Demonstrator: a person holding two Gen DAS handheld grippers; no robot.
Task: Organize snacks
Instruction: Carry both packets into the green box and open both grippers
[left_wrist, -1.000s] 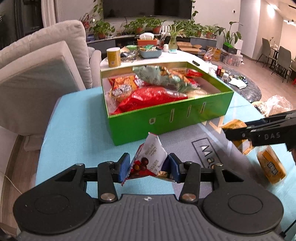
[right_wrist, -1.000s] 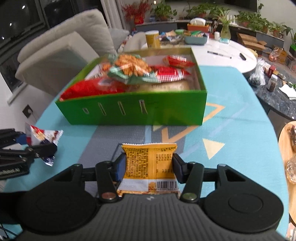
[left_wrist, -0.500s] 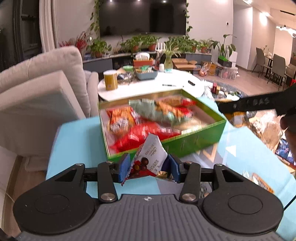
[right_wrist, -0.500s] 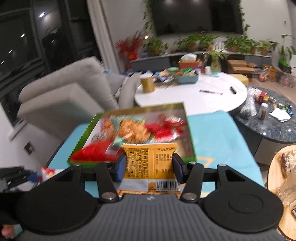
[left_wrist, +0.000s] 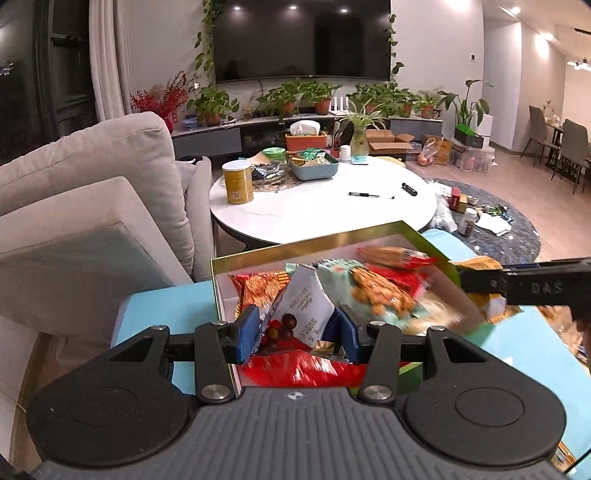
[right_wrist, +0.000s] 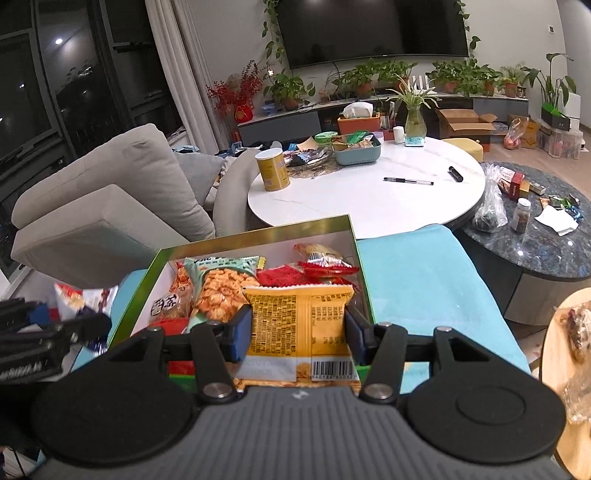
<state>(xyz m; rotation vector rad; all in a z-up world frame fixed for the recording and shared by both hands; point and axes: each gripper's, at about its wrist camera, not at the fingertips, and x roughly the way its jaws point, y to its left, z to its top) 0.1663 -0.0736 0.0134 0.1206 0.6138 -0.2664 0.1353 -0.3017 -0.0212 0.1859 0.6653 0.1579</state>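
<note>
**Two packets held over a box that is already well filled**

The green box (right_wrist: 255, 229) sits on a table under a turquoise cloth (right_wrist: 417, 273), and it already holds a good heap of snacks: a pale green bag of orange puffs (right_wrist: 221, 286), several red packets (right_wrist: 317, 267) and a small round-labelled packet (right_wrist: 166, 306) near its left side. Most of the sorting looks done, judging by how full the box is.

Two packets are not yet in. The left gripper (left_wrist: 295, 328) pinches a white and red packet with chocolate balls (left_wrist: 304, 314) between its blue pads, fingers drawn close together on it; the packet hangs over the near left part of the box. The right gripper (right_wrist: 299, 330) clamps a yellow packet (right_wrist: 299, 325) across its width, fingers spread wide by the packet itself, over the near right part of the box. Neither packet rests on the pile yet.

What is left, as I judge it, is to let both packets go into the box. More wrapped food shows at the right edge on a round wooden surface (right_wrist: 561, 354), blurred; whether it belongs to the job I cannot tell.

Beyond the box stand a white round table (right_wrist: 369, 195) and a grey sofa (right_wrist: 110, 192).
</note>
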